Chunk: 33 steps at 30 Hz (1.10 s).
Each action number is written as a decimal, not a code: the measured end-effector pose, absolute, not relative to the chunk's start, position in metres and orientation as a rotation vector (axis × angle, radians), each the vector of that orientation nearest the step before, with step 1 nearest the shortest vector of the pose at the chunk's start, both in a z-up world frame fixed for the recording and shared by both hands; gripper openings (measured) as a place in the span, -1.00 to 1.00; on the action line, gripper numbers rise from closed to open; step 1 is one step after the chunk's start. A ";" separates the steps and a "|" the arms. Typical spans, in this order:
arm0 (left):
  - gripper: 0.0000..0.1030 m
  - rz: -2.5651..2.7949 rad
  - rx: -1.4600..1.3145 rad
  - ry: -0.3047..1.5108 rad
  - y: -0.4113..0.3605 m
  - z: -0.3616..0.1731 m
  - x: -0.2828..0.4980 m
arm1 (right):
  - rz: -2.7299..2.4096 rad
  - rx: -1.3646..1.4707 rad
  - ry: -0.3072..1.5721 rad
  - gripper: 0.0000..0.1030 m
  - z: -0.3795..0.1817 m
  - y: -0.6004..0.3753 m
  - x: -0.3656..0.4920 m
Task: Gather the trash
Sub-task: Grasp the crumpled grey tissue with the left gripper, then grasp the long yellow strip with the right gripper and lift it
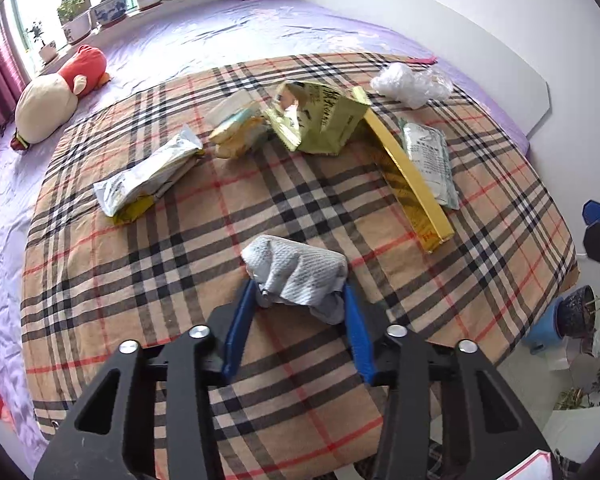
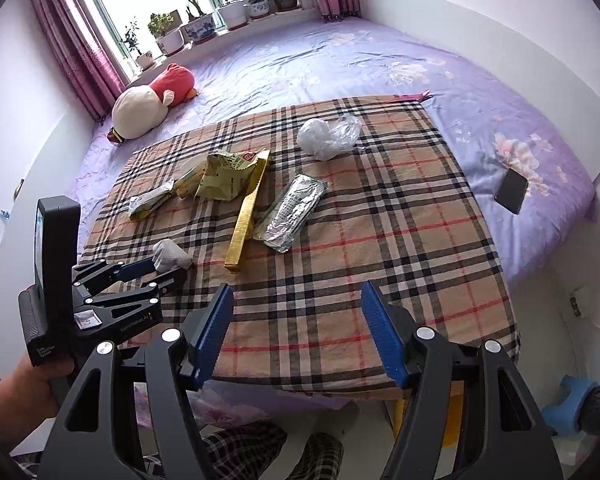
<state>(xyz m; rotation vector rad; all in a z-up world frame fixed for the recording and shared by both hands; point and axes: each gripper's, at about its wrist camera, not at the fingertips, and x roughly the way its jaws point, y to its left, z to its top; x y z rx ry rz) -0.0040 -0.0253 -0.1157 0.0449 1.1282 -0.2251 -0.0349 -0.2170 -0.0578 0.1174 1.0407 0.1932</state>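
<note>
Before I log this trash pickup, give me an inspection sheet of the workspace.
Surface: plaid cloth spread over a purple bedsheet.
Job's things: crumpled paper wad, green-gold bag, long gold box, silver pouch, clear plastic bag, two more wrappers.
Clutter: plush toy, phone on the sheet.
Grippers: left gripper jaws closed on the paper wad; right gripper jaws open, empty.
Cables: nothing seen.
Surroundings: potted plants on the windowsill, pink curtains.
</note>
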 end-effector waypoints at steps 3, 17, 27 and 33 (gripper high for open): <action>-0.20 -0.183 0.012 1.132 -0.013 -0.116 -0.001 | 0.222 0.104 1.061 0.29 -0.068 -0.199 -0.022; -0.20 -0.195 -0.007 1.148 0.013 -0.115 -0.001 | 0.250 0.008 1.165 -0.71 -0.120 -0.138 0.031; -0.20 -0.209 -0.022 1.157 0.018 -0.115 0.001 | 0.278 0.004 1.171 -0.74 -0.107 -0.154 -0.012; -0.04 -0.213 -0.037 1.152 0.023 -0.115 0.000 | 0.273 0.002 1.174 -0.72 -0.112 -0.157 -0.028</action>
